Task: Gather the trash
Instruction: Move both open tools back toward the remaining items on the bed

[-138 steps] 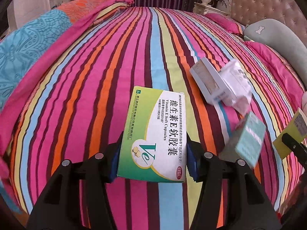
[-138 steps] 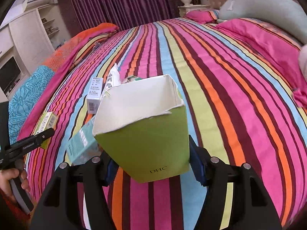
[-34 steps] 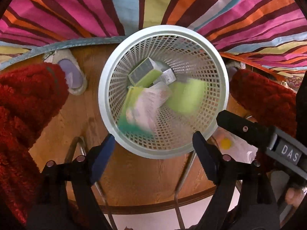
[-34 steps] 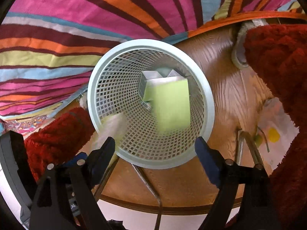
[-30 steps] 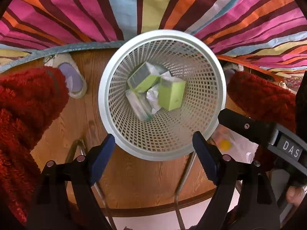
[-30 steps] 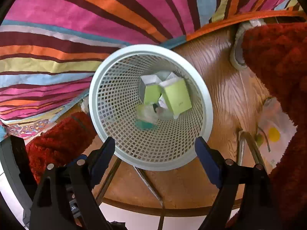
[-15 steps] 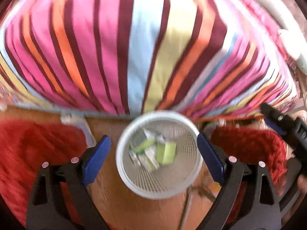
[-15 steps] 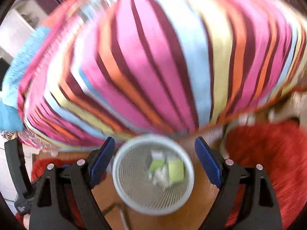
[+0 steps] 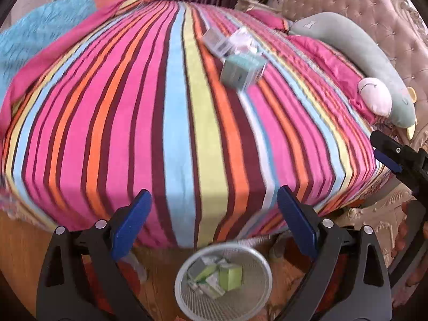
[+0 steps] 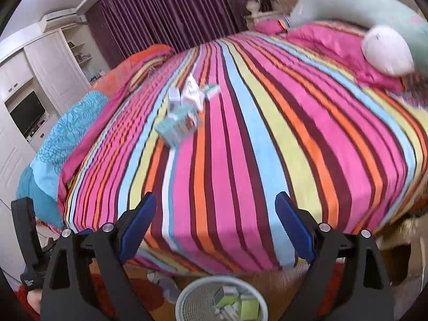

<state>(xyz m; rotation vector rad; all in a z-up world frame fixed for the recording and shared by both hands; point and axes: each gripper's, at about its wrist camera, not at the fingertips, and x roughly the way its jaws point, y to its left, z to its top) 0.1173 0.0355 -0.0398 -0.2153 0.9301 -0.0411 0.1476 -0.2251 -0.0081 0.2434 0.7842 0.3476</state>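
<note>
Both grippers, left gripper (image 9: 214, 211) and right gripper (image 10: 215, 212), are opening with nothing between the jaws. White basket (image 9: 187, 294) at the striped bed's (image 9: 174, 120) foot holds green boxes (image 9: 230, 279); remaining boxes (image 9: 242, 73) lie mid-bed.

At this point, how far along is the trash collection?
Done: several boxes lie in the basket. In hand: nothing; the left gripper and right gripper are empty, jaws opening. Left: the teal box and white packets on the bed.
</note>
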